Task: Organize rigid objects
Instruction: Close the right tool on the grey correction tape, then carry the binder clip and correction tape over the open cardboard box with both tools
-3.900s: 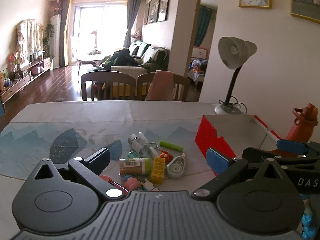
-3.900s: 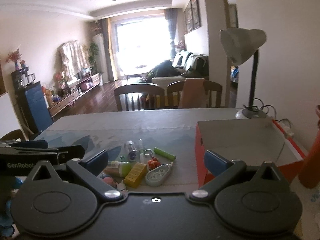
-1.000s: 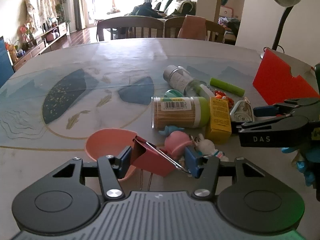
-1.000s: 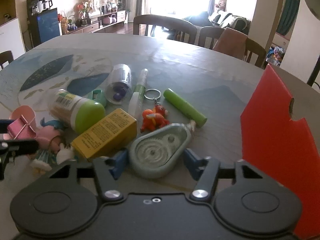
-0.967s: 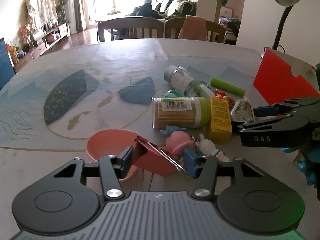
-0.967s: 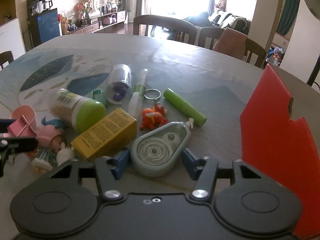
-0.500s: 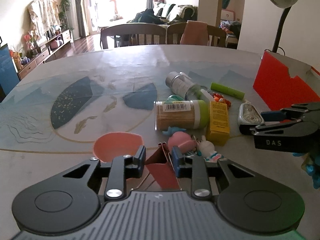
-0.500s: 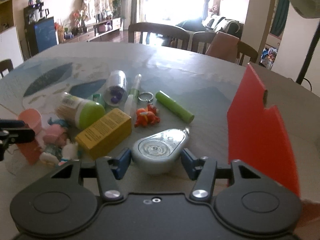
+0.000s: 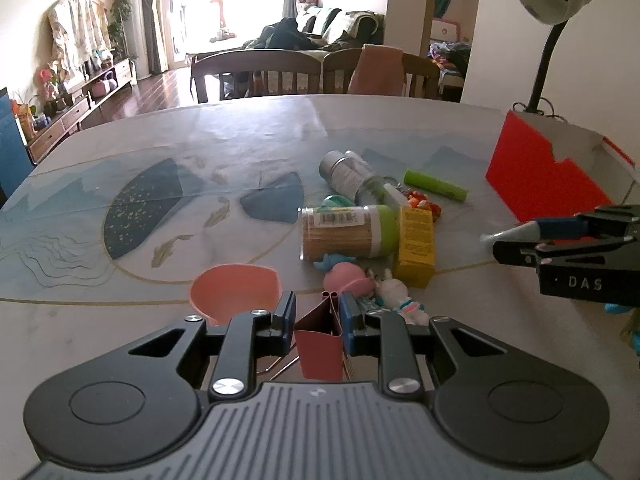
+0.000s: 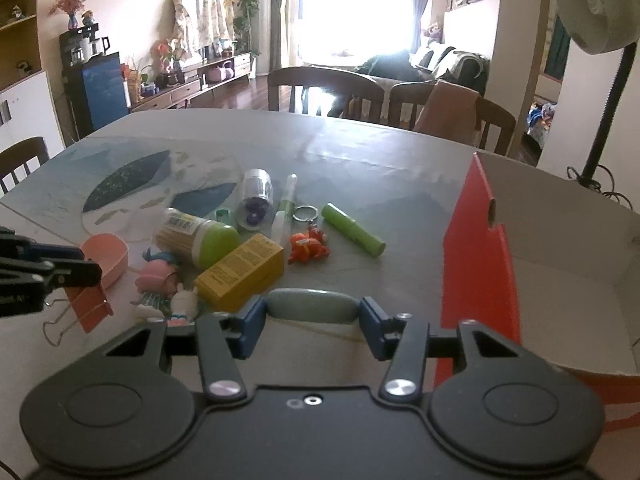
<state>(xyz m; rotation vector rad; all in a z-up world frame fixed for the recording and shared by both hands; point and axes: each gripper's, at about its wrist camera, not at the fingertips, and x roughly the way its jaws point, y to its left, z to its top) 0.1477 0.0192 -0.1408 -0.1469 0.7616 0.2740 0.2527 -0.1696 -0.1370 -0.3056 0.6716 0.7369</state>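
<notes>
My left gripper (image 9: 318,320) is shut on a pink binder clip (image 9: 322,346) and holds it above the table; the clip also shows in the right wrist view (image 10: 90,306). My right gripper (image 10: 312,320) is shut on a grey-green correction tape dispenser (image 10: 312,306), lifted off the table, left of the red box (image 10: 476,264). The dispenser's tip shows in the left wrist view (image 9: 508,234). A pile of small objects lies on the table: a toothpick jar (image 9: 346,232), a yellow box (image 9: 414,246), a green tube (image 9: 434,185), a pink cup (image 9: 234,294).
The open red box (image 9: 536,176) stands at the table's right, with a desk lamp (image 9: 548,4) behind it. A clear jar (image 10: 258,196), an orange keychain toy (image 10: 308,246) and small figurines (image 10: 160,278) lie in the pile. Chairs (image 9: 256,74) stand at the far edge.
Both grippers have risen with their objects: the left one closed on the binder clip and lifted it, the right one lifted the tape dispenser and moved toward the red box.
</notes>
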